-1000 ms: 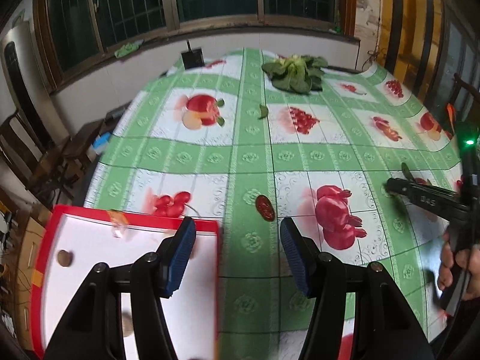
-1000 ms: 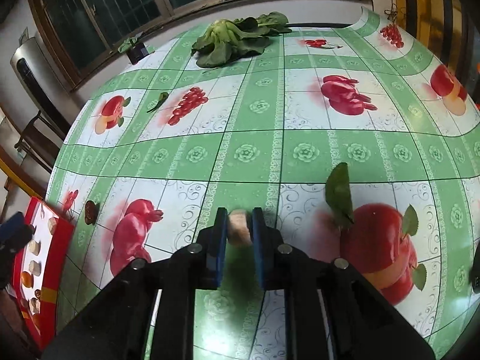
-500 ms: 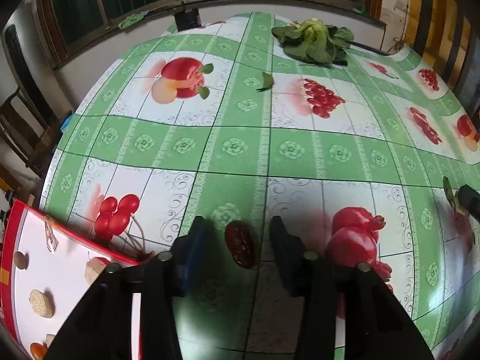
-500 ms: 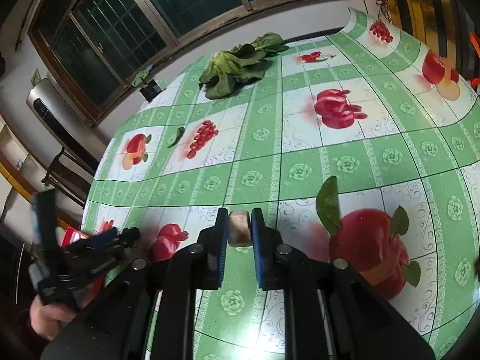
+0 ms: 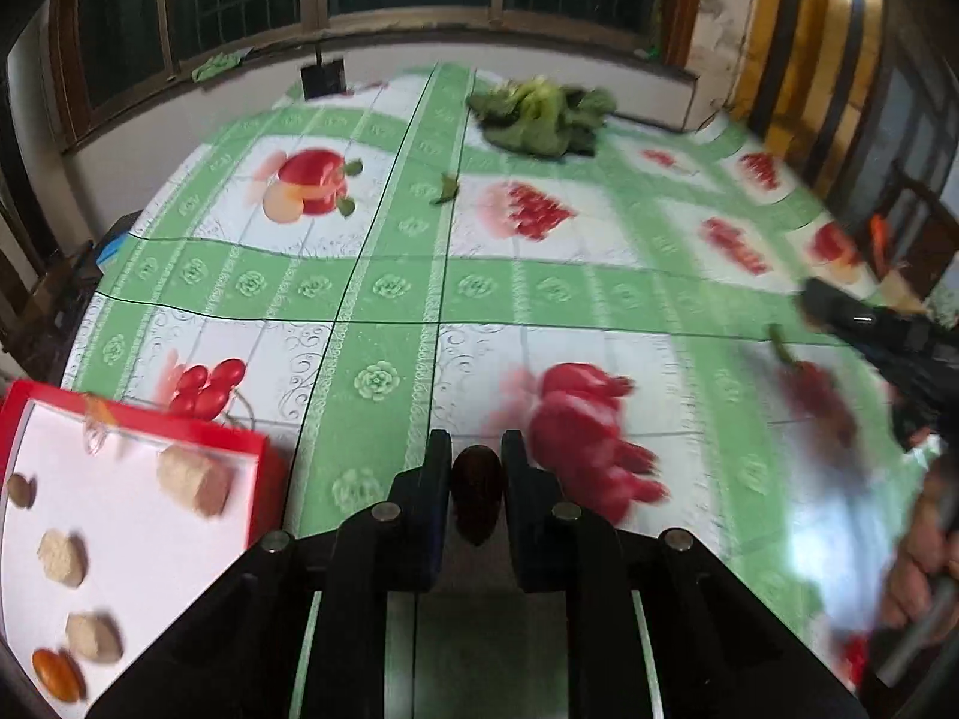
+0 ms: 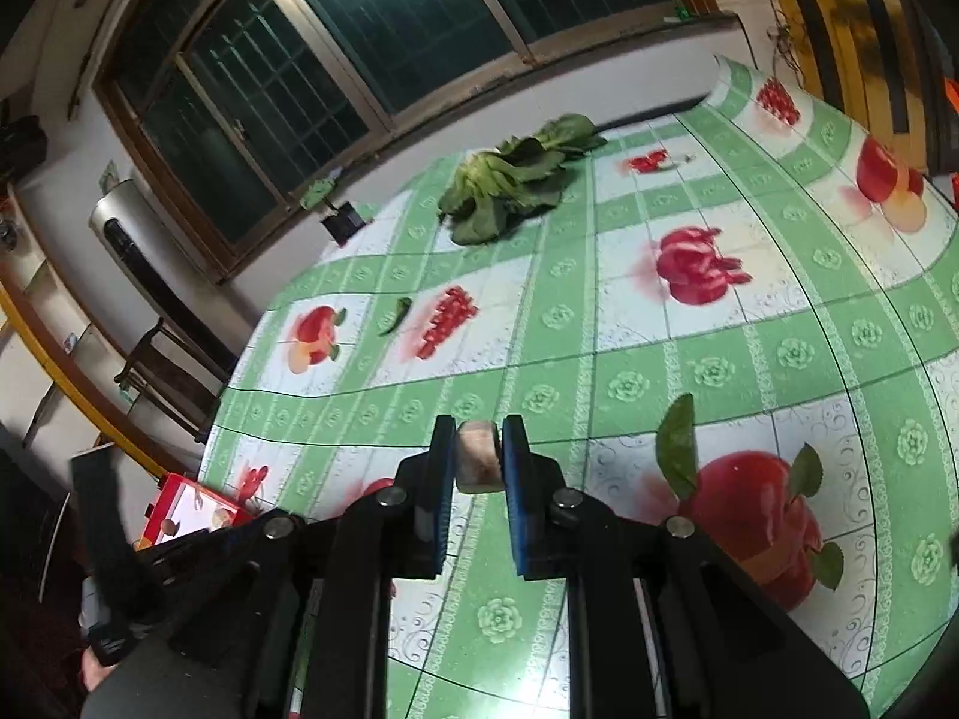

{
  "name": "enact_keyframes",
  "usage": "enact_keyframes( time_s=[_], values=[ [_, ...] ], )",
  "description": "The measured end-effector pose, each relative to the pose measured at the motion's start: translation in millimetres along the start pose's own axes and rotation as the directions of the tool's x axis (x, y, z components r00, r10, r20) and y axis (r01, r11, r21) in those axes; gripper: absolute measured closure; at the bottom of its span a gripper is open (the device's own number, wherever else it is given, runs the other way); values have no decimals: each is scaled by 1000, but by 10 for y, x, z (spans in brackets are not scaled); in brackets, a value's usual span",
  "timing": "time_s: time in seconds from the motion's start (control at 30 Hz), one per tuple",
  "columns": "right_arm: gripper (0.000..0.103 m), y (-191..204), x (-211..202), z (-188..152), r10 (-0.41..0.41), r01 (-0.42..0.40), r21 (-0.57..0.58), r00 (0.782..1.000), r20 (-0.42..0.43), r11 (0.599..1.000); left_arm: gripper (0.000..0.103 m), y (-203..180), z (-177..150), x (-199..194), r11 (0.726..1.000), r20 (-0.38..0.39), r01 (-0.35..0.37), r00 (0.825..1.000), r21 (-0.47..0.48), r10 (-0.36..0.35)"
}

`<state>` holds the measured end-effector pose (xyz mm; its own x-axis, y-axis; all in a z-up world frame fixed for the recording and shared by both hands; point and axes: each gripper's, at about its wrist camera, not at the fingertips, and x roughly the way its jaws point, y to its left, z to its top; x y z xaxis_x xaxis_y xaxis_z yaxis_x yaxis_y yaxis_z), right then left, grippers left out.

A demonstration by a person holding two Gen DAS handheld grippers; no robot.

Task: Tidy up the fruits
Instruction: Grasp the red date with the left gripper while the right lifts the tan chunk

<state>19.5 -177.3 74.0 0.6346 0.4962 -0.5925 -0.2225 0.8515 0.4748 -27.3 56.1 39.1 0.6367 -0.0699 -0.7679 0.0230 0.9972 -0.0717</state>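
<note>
Pinching a dark red date (image 5: 476, 494) in my left gripper (image 5: 476, 479), I have just closed the jaws down on its flanks, and in the left wrist view it sits lengthwise between the blue pads, low over the cloth near the front edge of the table (image 5: 383, 293). It looks small, light and oval with a glossy, slightly wrinkled skin; I judge it firm enough for a side grip across the middle, though the smooth skin could let it slip out endwise. Just to the left the red-rimmed tray (image 5: 264, 467) hangs at the table's front left corner, its white floor carrying pale, rough cylinder pieces (image 5: 195, 479) and an orange fruit (image 5: 57, 674). In the right wrist view my right gripper (image 6: 478, 455) clamps a pale, blocky chunk (image 6: 478, 455) by two flat faces, held above the glossy green-checked cloth near the front edge. It seems dry, matt and light, probably crumbly at the corners, so a gentle squeeze on the flats suits it. Limp leafy greens (image 6: 509, 180) lie toward the far edge.
</note>
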Motion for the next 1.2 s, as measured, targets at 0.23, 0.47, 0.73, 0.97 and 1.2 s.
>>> enact_keyframes(
  time_s=[0.23,0.47,0.73,0.97,1.2],
  values=[
    [86,141,-71,-84,30,-28,-50,998,46,998,88,53,-195,-731,997,110,75,991,22,-77],
    [86,316,-451,-417,100,-99,-15,991,86,995,88,-166,-408,-1223,987,225,100,966,124,-126],
    [86,675,-900,-696,71,-62,-111,994,81,992,88,-376,-589,-1587,965,321,149,923,216,-214],
    [86,834,-1033,-820,47,-33,-150,995,92,988,88,-306,-663,-1777,966,371,129,905,223,-206],
    [86,1061,-1029,-865,78,-59,-193,993,90,979,88,-144,-635,-1897,979,414,91,896,181,-160]
  ],
)
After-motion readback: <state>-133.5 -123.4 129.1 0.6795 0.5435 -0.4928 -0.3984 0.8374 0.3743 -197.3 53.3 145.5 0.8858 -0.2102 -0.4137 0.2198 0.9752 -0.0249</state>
